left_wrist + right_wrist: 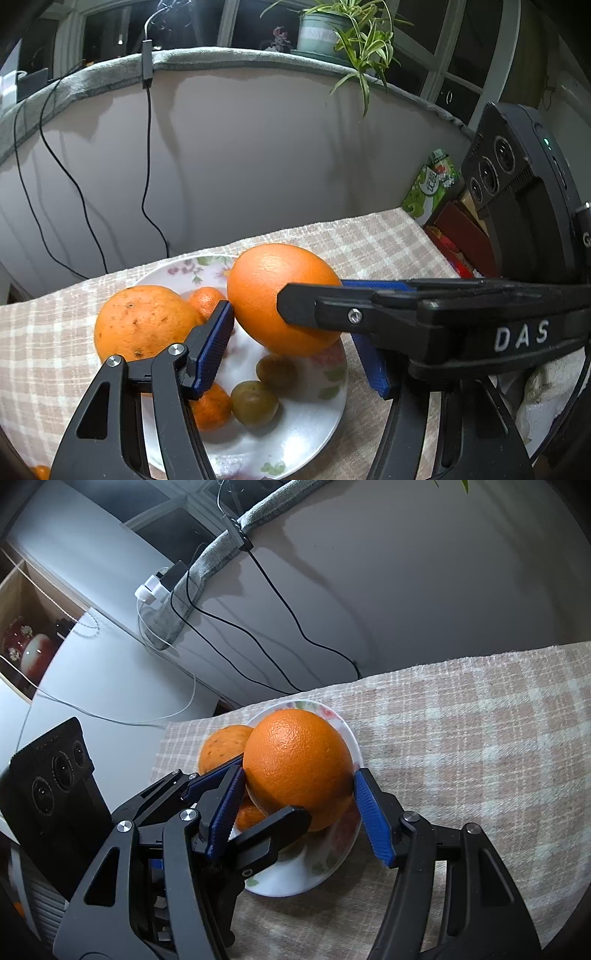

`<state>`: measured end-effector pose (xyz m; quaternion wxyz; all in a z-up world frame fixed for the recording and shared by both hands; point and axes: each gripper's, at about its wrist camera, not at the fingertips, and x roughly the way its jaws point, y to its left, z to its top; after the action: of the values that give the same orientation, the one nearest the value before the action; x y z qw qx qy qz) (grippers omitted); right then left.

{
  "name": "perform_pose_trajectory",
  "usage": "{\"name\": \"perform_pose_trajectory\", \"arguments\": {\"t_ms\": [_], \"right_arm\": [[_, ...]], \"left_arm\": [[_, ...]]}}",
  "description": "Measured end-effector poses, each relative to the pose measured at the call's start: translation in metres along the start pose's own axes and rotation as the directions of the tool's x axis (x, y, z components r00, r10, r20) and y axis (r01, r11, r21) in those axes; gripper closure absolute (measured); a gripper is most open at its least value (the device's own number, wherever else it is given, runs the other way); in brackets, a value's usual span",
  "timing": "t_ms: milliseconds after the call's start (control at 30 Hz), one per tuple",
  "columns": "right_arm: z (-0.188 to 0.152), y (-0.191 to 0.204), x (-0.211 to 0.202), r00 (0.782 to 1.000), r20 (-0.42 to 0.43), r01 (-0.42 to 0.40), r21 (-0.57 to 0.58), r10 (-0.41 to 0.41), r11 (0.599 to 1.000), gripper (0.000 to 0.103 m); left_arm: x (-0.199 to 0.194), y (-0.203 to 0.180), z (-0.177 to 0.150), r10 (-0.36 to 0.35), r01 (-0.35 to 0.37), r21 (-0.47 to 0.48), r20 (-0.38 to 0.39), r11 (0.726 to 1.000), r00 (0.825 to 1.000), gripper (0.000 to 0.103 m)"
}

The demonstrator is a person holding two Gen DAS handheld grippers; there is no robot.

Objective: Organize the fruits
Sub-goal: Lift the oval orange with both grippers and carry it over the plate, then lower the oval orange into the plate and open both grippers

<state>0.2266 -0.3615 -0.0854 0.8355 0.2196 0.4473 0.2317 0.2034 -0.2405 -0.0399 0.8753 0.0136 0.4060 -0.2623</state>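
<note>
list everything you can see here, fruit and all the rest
big orange: 1, orange, held over the plate
speckled orange: 1, orange with dark spots, left edge of the plate
tangerines: 2, orange, on the plate
small fruits: 2, green-brown, on the plate
plate: 1, white with flowers, on the cloth
cloth: 1, beige check, over the table
cables: several, black, hanging down the wall
potted plant: 1, green, on the ledge
box: 1, green, right of the table
left gripper: 1, black, blue fingers, closed on the big orange
right gripper: 1, black, blue fingers, closed on the big orange
</note>
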Motion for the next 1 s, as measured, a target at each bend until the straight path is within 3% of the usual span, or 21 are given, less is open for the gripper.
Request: {"name": "perform_pose_trajectory", "arguments": {"t_ms": [67,133,633,1000], "right_arm": [[0.001,-0.001,-0.001,1.0,0.007,0.008,0.001,-0.008,1.0,0.047],[0.003,-0.001,-0.003,1.0,0.013,-0.013,0.005,0.013,1.0,0.049],[0.003,0.008,-0.026,0.997,0.081,0.002,-0.001,-0.002,1.0,0.049],[-0.007,0.019,-0.041,0.994,0.101,0.037,-0.004,-0.036,0.999,0.033]], "left_arm": [[0.0,-0.001,0.0,0.014,-0.014,0.007,0.002,1.0,1.0,0.042],[-0.002,0.0,0.0,0.005,-0.005,0.004,0.004,1.0,1.0,0.042],[-0.035,0.004,-0.005,0.011,-0.012,0.011,0.043,1.0,0.999,0.042],[-0.076,0.022,-0.02,0.024,-0.024,-0.003,0.104,1.0,0.994,0.041]]}}
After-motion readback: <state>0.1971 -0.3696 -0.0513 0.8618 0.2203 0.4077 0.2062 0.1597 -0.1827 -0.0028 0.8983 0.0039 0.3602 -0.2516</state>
